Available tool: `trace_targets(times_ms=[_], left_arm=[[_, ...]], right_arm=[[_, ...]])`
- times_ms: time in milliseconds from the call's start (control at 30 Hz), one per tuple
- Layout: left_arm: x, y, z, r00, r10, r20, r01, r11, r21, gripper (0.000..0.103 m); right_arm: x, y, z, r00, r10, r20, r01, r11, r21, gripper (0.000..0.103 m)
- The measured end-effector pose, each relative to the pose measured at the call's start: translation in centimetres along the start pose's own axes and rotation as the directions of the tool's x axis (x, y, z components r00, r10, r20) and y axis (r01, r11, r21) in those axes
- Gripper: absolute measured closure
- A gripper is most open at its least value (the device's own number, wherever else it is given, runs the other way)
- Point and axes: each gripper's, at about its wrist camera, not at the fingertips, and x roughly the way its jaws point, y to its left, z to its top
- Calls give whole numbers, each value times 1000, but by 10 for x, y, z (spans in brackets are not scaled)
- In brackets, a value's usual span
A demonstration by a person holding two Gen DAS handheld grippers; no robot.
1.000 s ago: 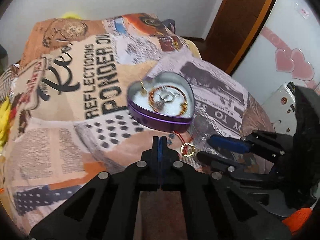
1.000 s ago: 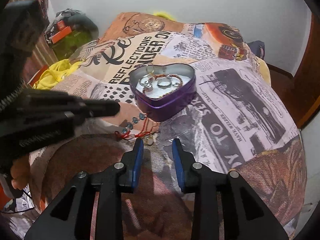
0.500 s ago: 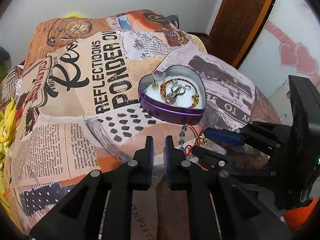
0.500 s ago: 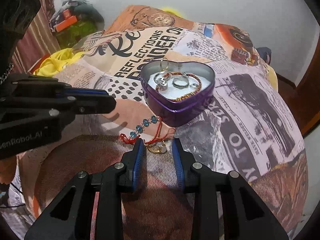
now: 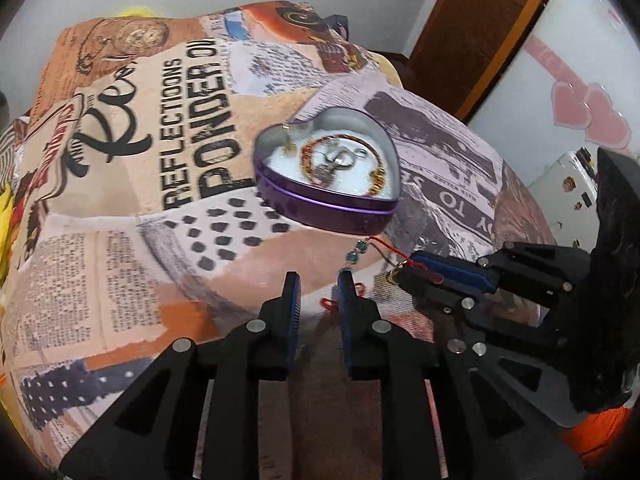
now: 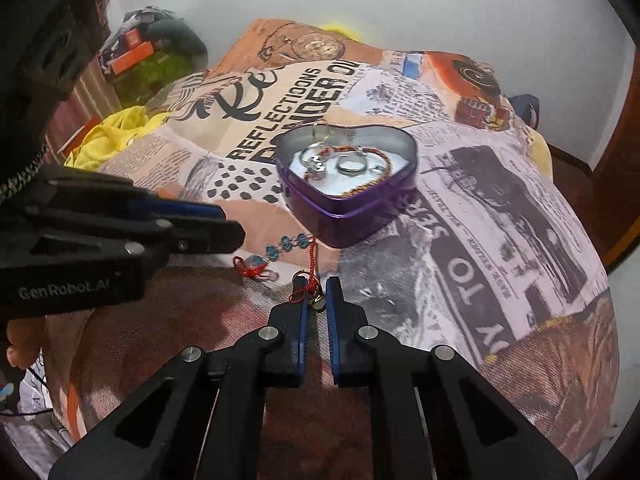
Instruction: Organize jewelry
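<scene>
A purple heart-shaped tin (image 5: 332,208) (image 6: 352,216) sits on the printed bedspread and holds a beaded bracelet (image 5: 344,160), rings (image 6: 351,167) and an earring. In front of it lies a red cord bracelet with blue beads (image 6: 286,245) (image 5: 354,256) and a gold ring end (image 5: 394,276). My right gripper (image 6: 315,300) has its jaws narrowed around the cord and gold end (image 6: 310,286). My left gripper (image 5: 316,292) is open and empty, just left of the beads.
The bedspread (image 5: 160,208) covers a domed surface that drops away on all sides. Yellow cloth (image 6: 108,136) and a bag (image 6: 156,52) lie at the far left. A wooden door (image 5: 480,28) stands at the right.
My left gripper opened from shut and drew back. My right gripper moved forward onto the bracelet's gold end and its jaws narrowed around it.
</scene>
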Motion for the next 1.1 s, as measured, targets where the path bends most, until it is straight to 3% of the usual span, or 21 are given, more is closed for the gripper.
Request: trace_targets(times_ms=[200, 733, 800, 1100], left_arm=[[17, -14, 2, 999, -12, -36, 13, 999, 38, 86], [29, -31, 3, 1000, 5, -17, -3, 993, 121, 86], [28, -29, 4, 1000, 19, -13, -17, 994, 110, 97], [8, -7, 3, 1000, -12, 11, 12, 1000, -2, 97]], right_arm=[[-10, -9, -5, 1000, -19, 6, 19, 1000, 10, 95], [-13, -17, -8, 1000, -27, -5, 27, 999, 28, 95], [-14, -19, -9, 1000, -28, -5, 28, 999, 31, 95], [-25, -25, -13, 999, -43, 3, 42, 998, 48, 95]])
